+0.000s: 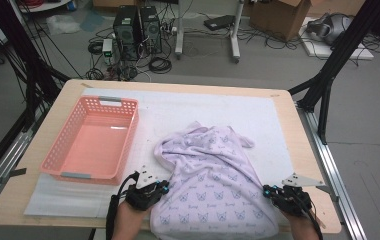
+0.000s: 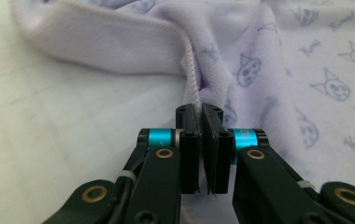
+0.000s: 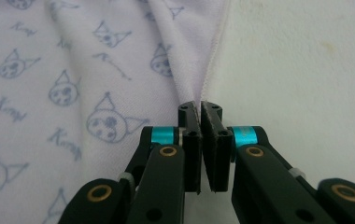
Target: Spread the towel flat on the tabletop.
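A lilac garment (image 1: 213, 185) printed with small cat faces lies spread and rumpled on the near middle of the table. My left gripper (image 1: 164, 188) is at its near left edge, shut on the hem (image 2: 195, 95), which rises from between the jaws. My right gripper (image 1: 269, 191) is at the near right edge, shut on the stitched edge of the garment (image 3: 202, 91). The cloth (image 3: 73, 84) stretches between the two grippers and bunches up toward the far end.
A pink plastic basket (image 1: 128, 131) stands empty at the left of the table on a white mat (image 1: 198, 107). The table's wooden rim (image 1: 305, 150) runs along the right. Computers, cables and boxes lie on the floor beyond.
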The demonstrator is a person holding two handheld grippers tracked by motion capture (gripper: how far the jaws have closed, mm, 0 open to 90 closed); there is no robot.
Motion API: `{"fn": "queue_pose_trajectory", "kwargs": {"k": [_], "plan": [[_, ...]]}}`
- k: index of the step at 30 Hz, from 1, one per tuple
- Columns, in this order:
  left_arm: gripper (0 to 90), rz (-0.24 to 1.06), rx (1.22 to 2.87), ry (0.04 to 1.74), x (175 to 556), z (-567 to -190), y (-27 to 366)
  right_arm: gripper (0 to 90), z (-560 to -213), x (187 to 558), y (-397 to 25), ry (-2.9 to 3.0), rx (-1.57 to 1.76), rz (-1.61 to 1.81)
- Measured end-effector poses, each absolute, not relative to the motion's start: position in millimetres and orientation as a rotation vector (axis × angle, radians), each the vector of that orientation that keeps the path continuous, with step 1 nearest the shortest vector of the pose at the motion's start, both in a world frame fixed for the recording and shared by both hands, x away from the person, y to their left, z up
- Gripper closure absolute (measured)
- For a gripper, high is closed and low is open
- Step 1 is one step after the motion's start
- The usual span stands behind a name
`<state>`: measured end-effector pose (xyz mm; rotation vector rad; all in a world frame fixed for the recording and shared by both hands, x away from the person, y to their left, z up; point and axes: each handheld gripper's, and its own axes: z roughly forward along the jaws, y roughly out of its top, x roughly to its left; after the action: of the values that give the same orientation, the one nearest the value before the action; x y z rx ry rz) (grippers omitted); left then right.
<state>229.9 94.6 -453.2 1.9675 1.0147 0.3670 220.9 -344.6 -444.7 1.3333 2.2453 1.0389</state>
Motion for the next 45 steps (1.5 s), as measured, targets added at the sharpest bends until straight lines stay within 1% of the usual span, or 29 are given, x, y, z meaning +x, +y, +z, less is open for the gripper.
{"fn": "queue_pose_trajectory", "kwargs": {"k": [7, 9, 10, 11, 12, 13, 15, 17, 20, 23, 25, 26, 27, 28, 30, 33, 38, 41, 42, 43, 44, 45], "plan": [[85.4, 0.327, 1.956, 1.042, 208, -451, 118, 87.1, -440, 188, -355, 2.299, 1.302, 1.019], [83.4, 0.313, 1.934, 1.044, 208, -449, 120, 85.6, -440, 183, -355, 2.315, 1.289, 1.028], [79.2, 0.319, 1.912, 1.044, 209, -448, 120, 84.9, -439, 183, -355, 2.313, 1.288, 1.035], [70.5, 0.336, 1.89, 1.042, 211, -447, 120, 80.3, -437, 183, -355, 2.3, 1.281, 1.036], [65.0, 0.336, 1.86, 1.037, 214, -447, 120, 73.9, -436, 185, -354, 2.278, 1.278, 1.05], [61.4, 0.341, 1.838, 1.039, 218, -447, 120, 70.8, -434, 188, -355, 2.25, 1.288, 1.066], [51.1, 0.341, 1.821, 1.054, 226, -447, 116, 68.2, -433, 196, -353, 2.217, 1.294, 1.07], [48.3, 0.342, 1.831, 1.067, 235, -448, 111, 67.1, -434, 205, -350, 2.2, 1.309, 1.058], [48.4, 0.341, 1.858, 1.074, 247, -451, 102, 67.2, -439, 221, -342, 2.207, 1.313, 1.022], [52.8, 0.324, 1.893, 1.101, 255, -452, 96, 68.5, -443, 234, -335, 2.226, 1.312, 0.994], [60.6, 0.33, 1.913, 1.102, 257, -453, 92, 72.0, -445, 242, -333, 2.235, 1.315, 1.006], [66.7, 0.314, 1.925, 1.082, 256, -453, 92, 76.1, -445, 244, -332, 2.239, 1.313, 1.01], [81.2, 0.296, 1.937, 1.056, 255, -453, 91, 82.3, -445, 245, -331, 2.251, 1.297, 1.011], [83.6, 0.321, 1.945, 1.057, 253, -452, 89, 87.0, -445, 244, -329, 2.268, 1.286, 1.016], [85.2, 0.312, 1.947, 1.06, 252, -451, 90, 88.6, -444, 242, -327, 2.276, 1.28, 0.995], [85.5, 0.289, 1.932, 1.062, 245, -451, 100, 89.0, -442, 235, -333, 2.297, 1.305, 1.006], [85.5, 0.228, 1.928, 1.048, 229, -449, 119, 89.0, -438, 209, -352, 2.312, 1.316, 1.039], [83.9, 0.209, 1.932, 1.018, 218, -451, 122, 88.9, -437, 192, -355, 2.361, 1.295, 1.04], [81.3, 0.217, 1.937, 1.005, 217, -451, 123, 88.8, -437, 188, -355, 2.382, 1.282, 1.036], [75.2, 0.243, 1.934, 1.003, 218, -449, 122, 87.7, -438, 185, -354, 2.393, 1.259, 1.03], [66.0, 0.26, 1.921, 1.007, 219, -448, 122, 85.9, -437, 183, -353, 2.39, 1.24, 1.047], [59.7, 0.278, 1.901, 1.01, 223, -446, 121, 80.4, -435, 183, -353, 2.379, 1.236, 1.056]]}}
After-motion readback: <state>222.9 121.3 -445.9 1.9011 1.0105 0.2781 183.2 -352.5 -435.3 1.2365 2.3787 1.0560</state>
